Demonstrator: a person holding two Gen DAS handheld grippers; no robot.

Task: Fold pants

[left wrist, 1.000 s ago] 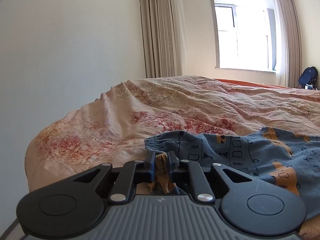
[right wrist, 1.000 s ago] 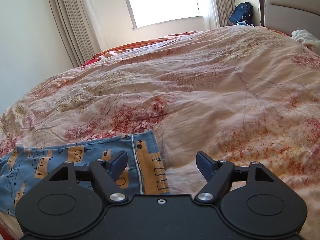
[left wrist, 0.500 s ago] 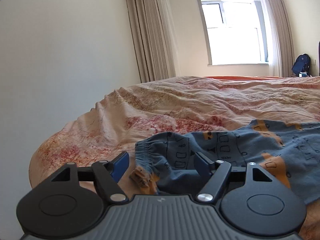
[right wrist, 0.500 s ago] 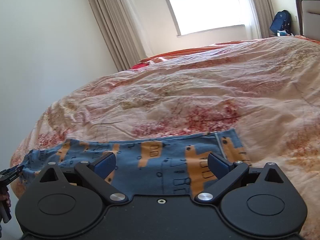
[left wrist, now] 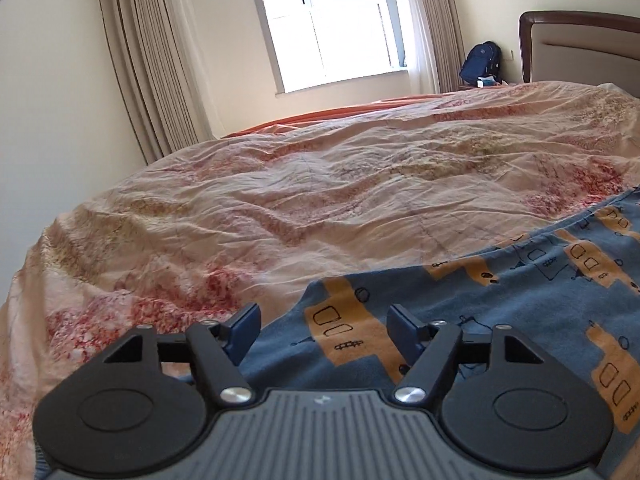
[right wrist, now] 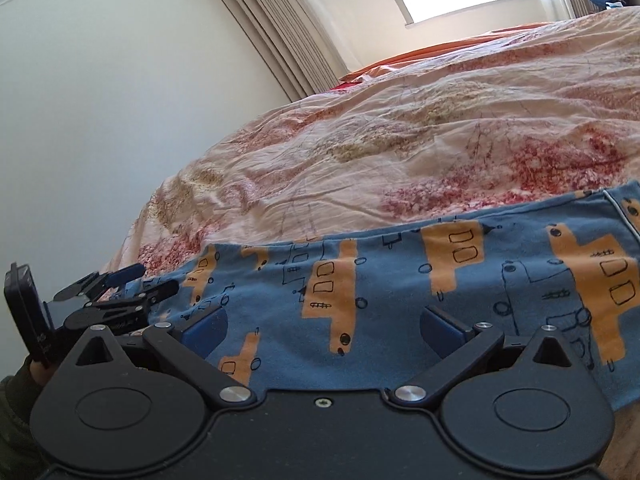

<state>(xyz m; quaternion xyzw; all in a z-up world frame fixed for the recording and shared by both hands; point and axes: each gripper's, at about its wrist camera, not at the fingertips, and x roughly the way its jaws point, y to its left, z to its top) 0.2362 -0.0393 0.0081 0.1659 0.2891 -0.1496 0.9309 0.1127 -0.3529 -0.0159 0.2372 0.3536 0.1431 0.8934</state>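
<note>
A wide bed (left wrist: 580,64) carries everything, its dark wooden headboard at the far right. It is covered by a wrinkled pale quilt (left wrist: 320,200) with red and tan blotchy patterns, and an orange sheet edge shows along the far side under the window. Directly on the quilt, near the front edge, lie the blue pants (right wrist: 400,280) with orange blocks, spread flat lengthwise.
</note>
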